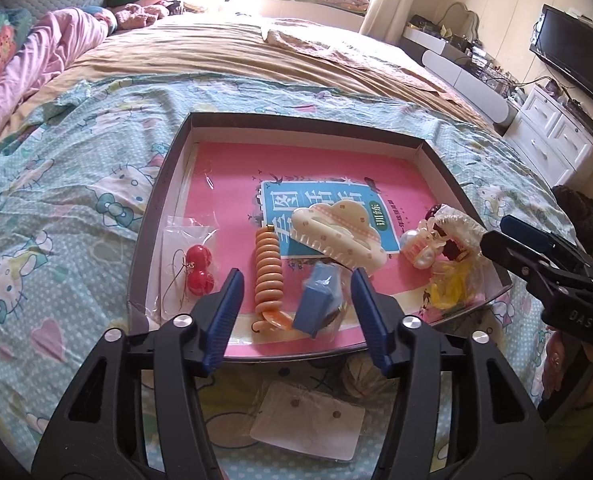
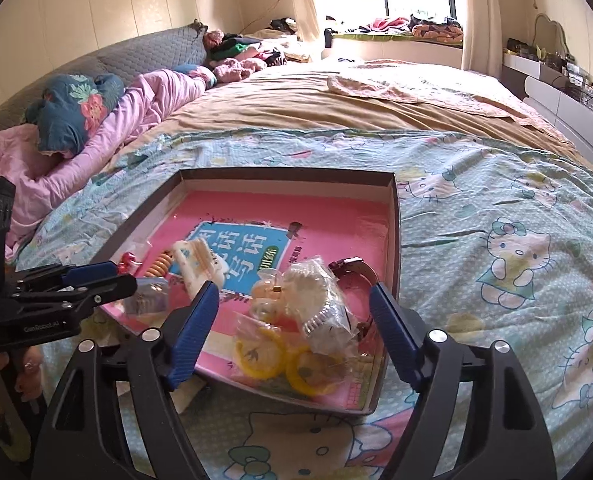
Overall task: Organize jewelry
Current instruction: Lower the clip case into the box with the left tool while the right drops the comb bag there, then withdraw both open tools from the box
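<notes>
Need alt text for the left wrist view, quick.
The left hand-held gripper hangs open over a shallow box on a bed, a blue packet between its pads untouched. Beside it lie an orange coil tie, red beads and a cream claw clip.

A home bedroom: a wide bed [image 2: 336,112], pillows [image 2: 76,108], a wall television [image 1: 572,52], a white dresser [image 1: 552,140].
</notes>
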Action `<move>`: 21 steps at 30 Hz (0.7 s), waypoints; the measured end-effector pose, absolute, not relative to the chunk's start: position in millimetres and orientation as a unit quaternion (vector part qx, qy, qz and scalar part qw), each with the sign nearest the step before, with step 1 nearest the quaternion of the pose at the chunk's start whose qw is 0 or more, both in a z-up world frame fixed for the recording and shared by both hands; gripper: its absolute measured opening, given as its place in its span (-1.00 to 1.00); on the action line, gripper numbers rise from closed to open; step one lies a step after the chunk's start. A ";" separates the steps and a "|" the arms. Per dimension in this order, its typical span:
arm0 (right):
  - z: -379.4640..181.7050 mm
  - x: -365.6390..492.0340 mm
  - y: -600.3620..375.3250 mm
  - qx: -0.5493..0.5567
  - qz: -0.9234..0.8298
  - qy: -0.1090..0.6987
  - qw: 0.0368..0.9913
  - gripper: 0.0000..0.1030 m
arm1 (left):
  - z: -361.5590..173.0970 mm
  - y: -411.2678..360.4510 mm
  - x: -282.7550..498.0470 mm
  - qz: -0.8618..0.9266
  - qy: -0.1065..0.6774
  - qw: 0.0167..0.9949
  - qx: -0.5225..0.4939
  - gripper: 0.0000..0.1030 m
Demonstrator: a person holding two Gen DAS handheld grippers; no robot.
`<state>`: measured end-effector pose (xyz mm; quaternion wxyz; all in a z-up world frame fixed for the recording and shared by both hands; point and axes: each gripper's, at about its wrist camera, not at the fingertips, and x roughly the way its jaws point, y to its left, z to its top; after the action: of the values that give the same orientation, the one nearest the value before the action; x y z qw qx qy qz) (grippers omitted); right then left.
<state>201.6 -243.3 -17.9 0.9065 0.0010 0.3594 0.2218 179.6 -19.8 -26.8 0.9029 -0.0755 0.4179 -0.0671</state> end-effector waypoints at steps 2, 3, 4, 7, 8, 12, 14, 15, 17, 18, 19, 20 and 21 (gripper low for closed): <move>-14.1 195.1 -244.9 0.005 0.224 0.354 0.908 0.56 | -23.3 -18.8 176.2 -0.067 0.413 0.905 -0.075 0.21; -12.2 192.0 -245.6 0.007 0.226 0.352 0.908 0.58 | -21.7 -18.2 174.4 -0.067 0.411 0.906 -0.076 0.23; -10.5 189.6 -246.1 0.009 0.227 0.351 0.908 0.58 | -20.3 -17.7 173.3 -0.067 0.409 0.907 -0.076 0.27; -7.2 179.5 -247.7 0.012 0.231 0.349 0.908 0.62 | -15.5 -16.4 167.9 -0.067 0.403 0.910 -0.075 0.49; -6.2 176.5 -248.5 0.012 0.233 0.349 0.908 0.64 | -14.0 -16.3 165.4 -0.067 0.402 0.910 -0.073 0.52; -3.2 164.7 -253.2 0.015 0.233 0.347 0.908 0.68 | -10.8 -17.8 157.3 -0.070 0.403 0.910 -0.063 0.66; -2.7 160.9 -254.9 0.013 0.233 0.348 0.908 0.68 | -10.3 -18.8 151.3 -0.072 0.403 0.911 -0.055 0.68; -2.6 158.3 -255.3 0.012 0.233 0.350 0.907 0.68 | -10.3 -19.3 148.1 -0.074 0.403 0.911 -0.050 0.68; -2.9 154.0 -255.5 0.009 0.235 0.352 0.906 0.68 | -11.9 -20.6 141.2 -0.078 0.408 0.909 -0.039 0.74; -3.1 152.3 -256.1 0.009 0.235 0.353 0.906 0.68 | -14.0 -21.4 137.8 -0.082 0.413 0.906 -0.034 0.79; -3.8 149.7 -255.7 0.008 0.237 0.355 0.904 0.68 | -16.5 -22.6 133.8 -0.088 0.419 0.903 -0.027 0.81; -4.7 148.1 -254.8 0.007 0.239 0.358 0.903 0.68 | -18.9 -23.4 130.0 -0.090 0.422 0.902 -0.023 0.81; -5.9 145.7 -253.3 0.004 0.242 0.361 0.900 0.68 | -20.8 -24.2 126.8 -0.094 0.425 0.900 -0.019 0.81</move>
<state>145.7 -253.3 -6.0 0.9005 0.0040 0.3615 0.2417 126.8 -24.2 -20.8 0.9003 -0.0185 0.4246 -0.0937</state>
